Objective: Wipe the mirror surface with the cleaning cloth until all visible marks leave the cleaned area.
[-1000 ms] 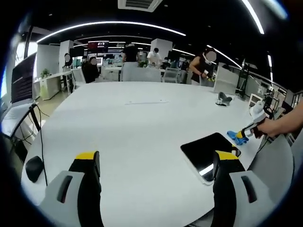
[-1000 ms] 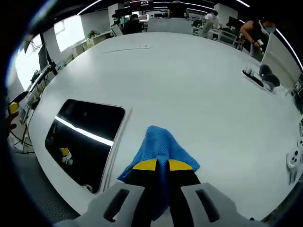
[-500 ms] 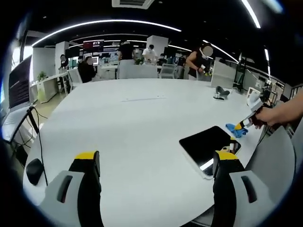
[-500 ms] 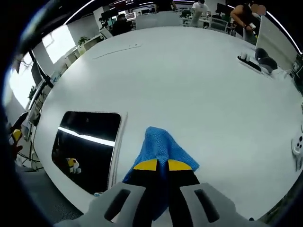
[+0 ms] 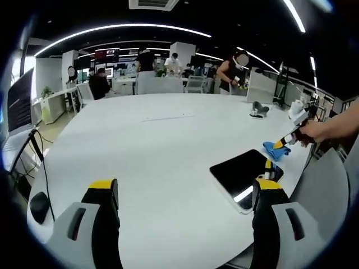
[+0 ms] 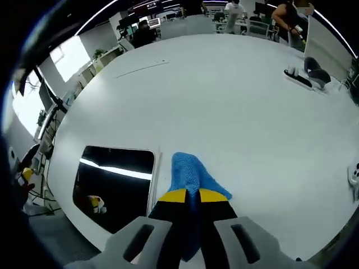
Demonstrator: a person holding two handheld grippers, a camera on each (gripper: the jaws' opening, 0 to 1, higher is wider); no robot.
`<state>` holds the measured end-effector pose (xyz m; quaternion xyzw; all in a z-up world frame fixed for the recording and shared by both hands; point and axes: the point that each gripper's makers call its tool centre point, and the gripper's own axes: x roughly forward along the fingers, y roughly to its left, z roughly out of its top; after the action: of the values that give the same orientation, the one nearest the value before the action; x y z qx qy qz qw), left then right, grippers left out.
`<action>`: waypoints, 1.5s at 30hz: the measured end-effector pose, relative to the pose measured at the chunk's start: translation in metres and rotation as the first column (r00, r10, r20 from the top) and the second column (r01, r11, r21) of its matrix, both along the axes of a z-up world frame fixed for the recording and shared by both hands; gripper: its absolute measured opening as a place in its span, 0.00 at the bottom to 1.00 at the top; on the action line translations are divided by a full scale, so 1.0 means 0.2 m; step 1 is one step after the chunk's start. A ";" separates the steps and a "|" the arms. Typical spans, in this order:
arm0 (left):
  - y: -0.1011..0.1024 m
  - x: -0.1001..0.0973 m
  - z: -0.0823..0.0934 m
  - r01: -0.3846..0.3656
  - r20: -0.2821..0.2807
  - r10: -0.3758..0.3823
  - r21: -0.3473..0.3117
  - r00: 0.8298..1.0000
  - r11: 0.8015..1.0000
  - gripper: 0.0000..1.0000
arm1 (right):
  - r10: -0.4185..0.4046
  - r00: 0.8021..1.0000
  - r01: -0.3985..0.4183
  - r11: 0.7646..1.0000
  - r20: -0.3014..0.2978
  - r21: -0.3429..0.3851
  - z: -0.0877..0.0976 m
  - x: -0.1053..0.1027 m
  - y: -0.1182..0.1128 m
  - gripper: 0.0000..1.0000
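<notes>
Two grippers share the work at this moment, and each has its own role. My right gripper (image 6: 187,194) holds the blue cleaning cloth (image 6: 190,174) — its yellow-tipped jaws are pressed together on the fabric with no gap between them, and the loose end of the cloth fans out ahead of the tips. I carry the cloth this way so that a free fold leads the jaws and can meet the glass first. In the right gripper view the mirror (image 6: 115,185) lies flat on the white table (image 6: 235,106), just to the left of the cloth and close to the table's near edge; its dark face reflects a bright ceiling strip. Whether the cloth touches the table or hangs just above it I cannot tell.

My left gripper (image 5: 185,188) holds nothing — its jaws stand wide apart over bare table, well away from the mirror (image 5: 242,174), which lies beside the right-hand jaw in that view. From there the right gripper (image 5: 287,138) appears at the far right with the cloth (image 5: 276,149) just beyond the mirror's far corner. I judge that wiping has not yet begun: the cloth sits beside the mirror, not on it, and marks on the glass are too small to make out.
</notes>
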<state>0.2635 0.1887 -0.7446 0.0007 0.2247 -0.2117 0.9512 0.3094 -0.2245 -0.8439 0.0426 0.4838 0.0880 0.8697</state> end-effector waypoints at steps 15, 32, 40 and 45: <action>-0.01 0.00 0.00 0.016 0.001 -0.016 0.011 1.000 1.000 0.99 | 0.048 0.999 -0.046 0.997 -0.025 0.058 0.02 0.12 0.24 0.00; 0.01 0.02 -0.01 0.014 0.005 -0.014 0.038 1.000 0.999 0.99 | 0.082 0.995 -0.081 0.996 -0.063 0.022 -0.10 0.13 0.38 0.00; 0.01 0.02 -0.01 0.009 0.009 -0.009 0.024 1.000 1.000 0.99 | 0.062 0.995 -0.060 0.998 -0.082 0.032 -0.10 0.14 0.39 0.00; 0.01 0.02 -0.03 0.008 0.008 -0.009 0.037 1.000 0.999 0.99 | 0.076 0.993 -0.074 0.997 -0.085 0.033 -0.10 0.14 0.45 0.00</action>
<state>0.2668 0.1908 -0.7508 0.0199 0.2249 -0.2115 0.9509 0.3371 -0.1355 -0.8645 0.0412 0.5209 0.1260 0.8433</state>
